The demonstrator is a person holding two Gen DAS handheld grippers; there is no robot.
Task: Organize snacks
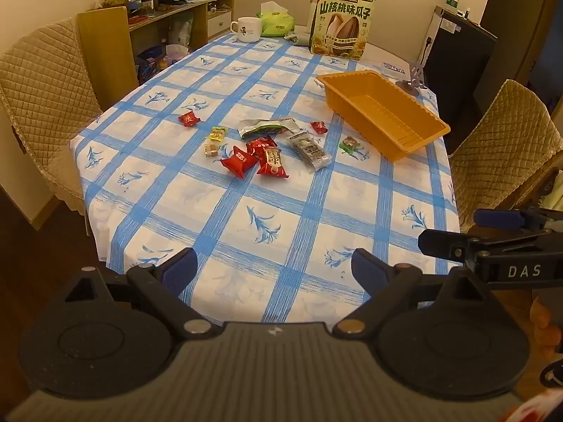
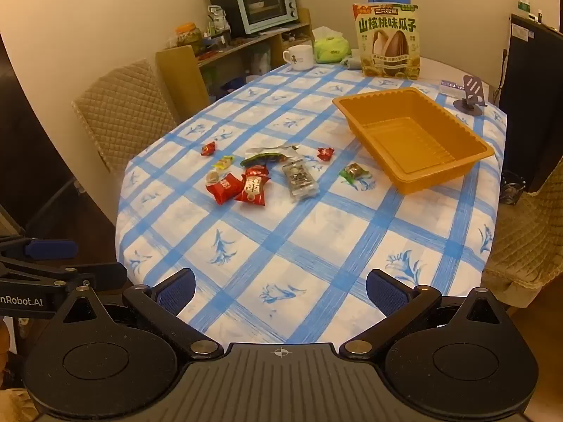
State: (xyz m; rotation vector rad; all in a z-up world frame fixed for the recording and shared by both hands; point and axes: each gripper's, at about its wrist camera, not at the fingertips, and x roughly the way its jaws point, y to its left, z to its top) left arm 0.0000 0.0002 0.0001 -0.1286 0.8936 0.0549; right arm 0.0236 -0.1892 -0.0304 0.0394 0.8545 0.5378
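Note:
Several small snack packets lie scattered mid-table: red packets, a clear packet, a green pouch, a small green candy. An empty orange tray stands to their right. My left gripper hangs open above the near table edge, well short of the snacks, nothing between its fingers. My right gripper is likewise open and empty over the near edge. Each gripper shows at the other view's side: the right gripper, the left gripper.
A sunflower-seed bag, white mug, green tissue pack and phone stand occupy the far end of the checked tablecloth. Quilted chairs flank the table; shelves with a toaster oven stand behind.

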